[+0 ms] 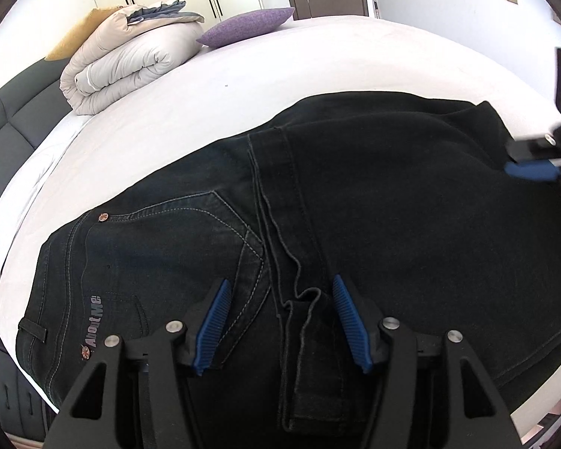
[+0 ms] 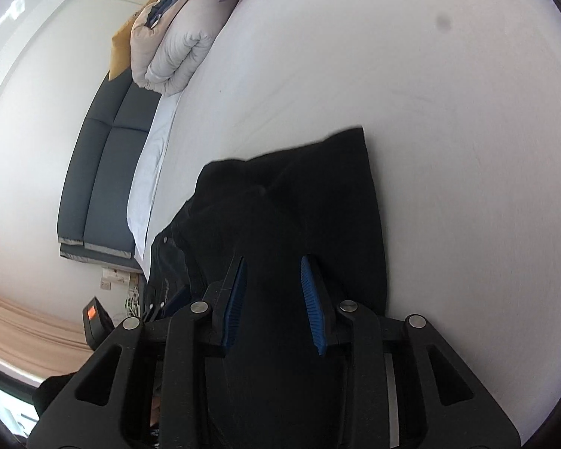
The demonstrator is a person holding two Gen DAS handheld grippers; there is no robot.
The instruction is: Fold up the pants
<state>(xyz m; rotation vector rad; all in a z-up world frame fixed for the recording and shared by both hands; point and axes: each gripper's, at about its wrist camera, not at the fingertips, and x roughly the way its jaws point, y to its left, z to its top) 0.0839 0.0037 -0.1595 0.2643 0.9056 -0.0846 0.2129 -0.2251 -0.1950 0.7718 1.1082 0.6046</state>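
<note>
One white bed (image 1: 318,60) fills both views, and one pair of black denim pants (image 1: 392,194) lies spread across its near half, from about 9 o'clock to 3 o'clock in the left wrist view, with the waistband and a riveted pocket toward 8 o'clock. At 11 o'clock, well apart from the pants, sit one rolled duvet (image 1: 131,60) and one purple pillow (image 1: 247,26).

The denim looks fairly heavy yet limp: it should drape and hold a crease, not slip, but thick seams will bunch. Best holds are probably the doubled edges, such as the waistband or a leg hem, pinched through all layers.

Two grippers show. The left gripper (image 1: 280,321) hangs released over the crotch seam, its blue pads astride a raised ridge of cloth without pressing it. The right gripper (image 2: 275,303), at 3 o'clock in the left view, has dark cloth between its narrowed fingers; whether it is clenched on the cloth I cannot tell.
</note>
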